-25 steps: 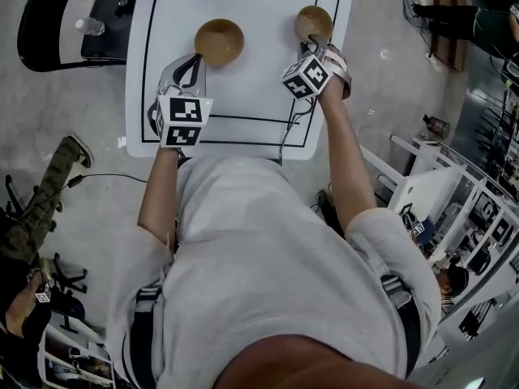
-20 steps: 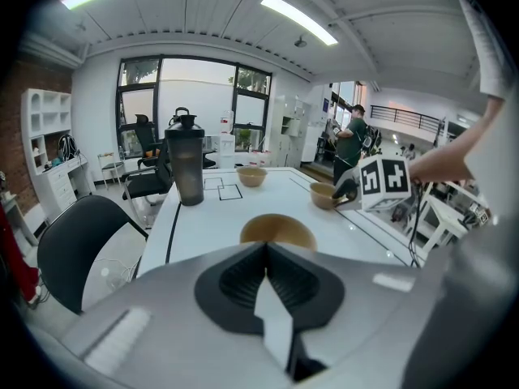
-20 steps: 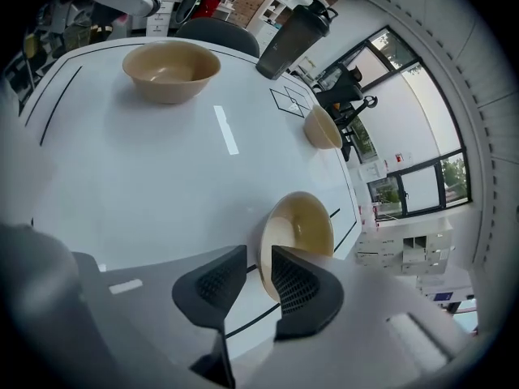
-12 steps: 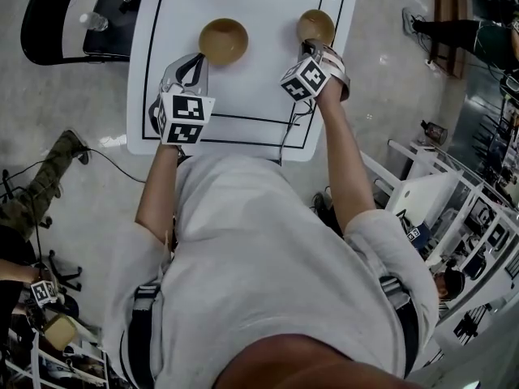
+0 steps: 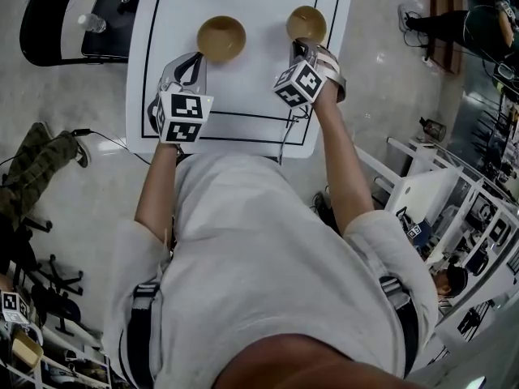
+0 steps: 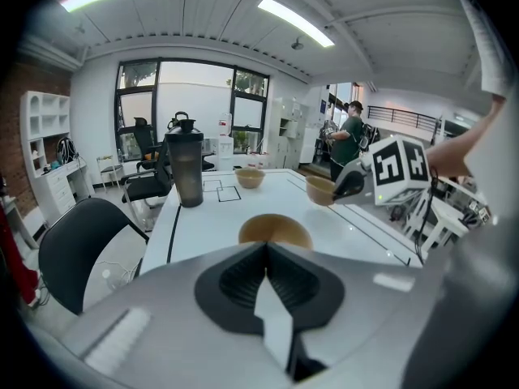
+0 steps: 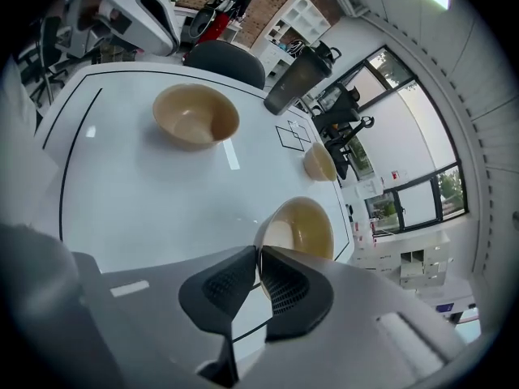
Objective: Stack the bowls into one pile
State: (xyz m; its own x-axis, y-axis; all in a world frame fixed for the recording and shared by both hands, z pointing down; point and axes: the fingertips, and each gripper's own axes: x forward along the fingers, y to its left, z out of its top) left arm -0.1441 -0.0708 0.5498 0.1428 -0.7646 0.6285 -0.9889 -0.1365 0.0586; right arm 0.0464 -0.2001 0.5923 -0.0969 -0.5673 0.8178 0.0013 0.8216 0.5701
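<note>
Two tan bowls show on the white table [image 5: 243, 96] in the head view. My right gripper [image 5: 300, 47] has just been closing and is shut on the near rim of the right bowl [image 5: 306, 24], which hangs tilted a little off the table in the left gripper view. The right gripper view shows that rim pinched between the pads, with the held bowl [image 7: 302, 227] beyond my right gripper [image 7: 258, 251]. The left bowl [image 5: 220, 37] stands just ahead of my left gripper [image 5: 193, 61], which is shut and empty. A third bowl [image 7: 320, 162] sits farther off.
A dark shaker bottle [image 7: 296, 81] stands near the table's far side, beside a small black square outline. A black chair [image 5: 73, 23] with a water bottle [image 5: 92, 24] is left of the table. A person's leg [image 5: 32, 177] is on the floor at left.
The right gripper's jaws have closed on the right bowl's rim, and gripper and bowl have shifted slightly left. The left gripper has stayed put.
</note>
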